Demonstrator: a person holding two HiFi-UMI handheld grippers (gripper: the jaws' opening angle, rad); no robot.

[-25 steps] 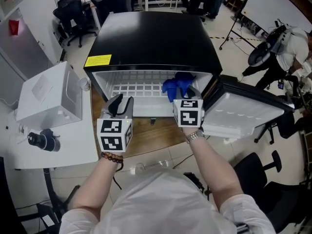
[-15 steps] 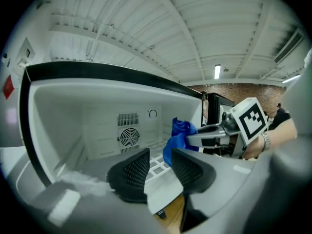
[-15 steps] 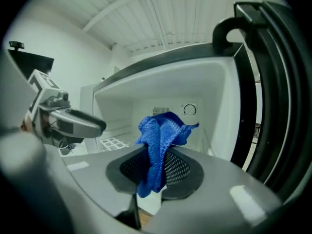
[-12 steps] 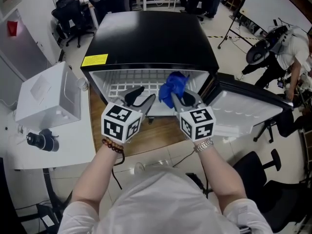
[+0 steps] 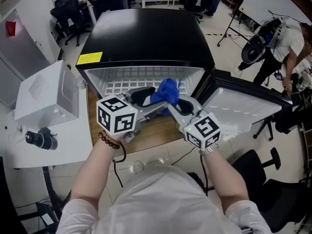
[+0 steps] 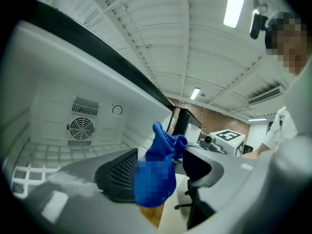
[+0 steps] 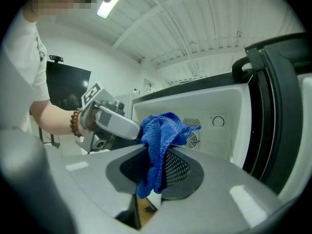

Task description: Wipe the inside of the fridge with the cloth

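Blue cloth [image 5: 165,92]: bunched up, just in front of the open fridge [image 5: 146,33]
Right tongs [image 7: 155,165]: narrow, pinching the cloth
Left tongs [image 6: 158,173]: just been opening, wide now, cloth between but not squeezed

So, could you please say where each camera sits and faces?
Head view: on the head, facing down at the fridge; forearms, left tool, right tool show.
Left gripper view: on left tool, facing into fridge; jaws, just opening, flank the cloth.
Right gripper view: on right tool, facing fridge; jaws grip cloth; left forearm shows.
All show cloth.
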